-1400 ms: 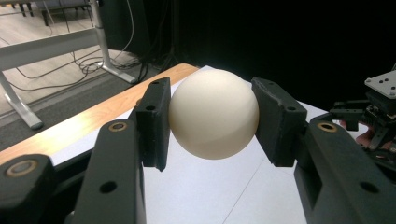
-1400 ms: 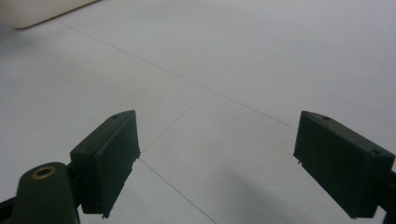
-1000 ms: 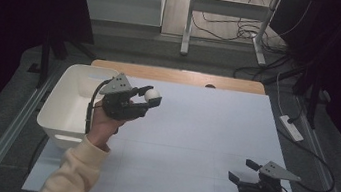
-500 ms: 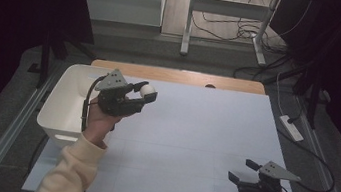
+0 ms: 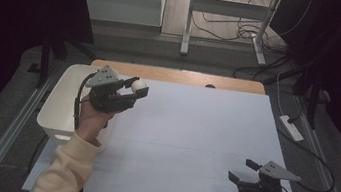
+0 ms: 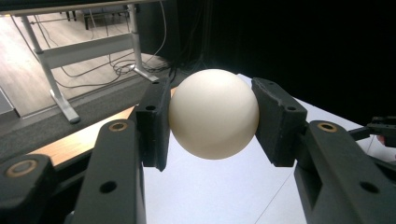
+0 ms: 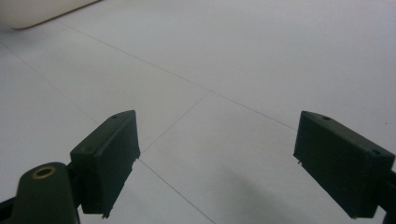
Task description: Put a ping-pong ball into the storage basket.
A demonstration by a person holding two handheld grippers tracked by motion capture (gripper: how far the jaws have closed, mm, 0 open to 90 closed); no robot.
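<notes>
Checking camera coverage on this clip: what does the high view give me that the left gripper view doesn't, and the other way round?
High view alone: the white bin at the table's left edge and the left gripper from outside, above that bin's inner rim. Left gripper view alone: both pads pressed against the ball's sides. Both: the white ball, the white table, and the right gripper, open and empty.

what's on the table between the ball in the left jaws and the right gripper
Nothing: in the high view the white table top lies bare between the ball in the left gripper and the right gripper.
</notes>
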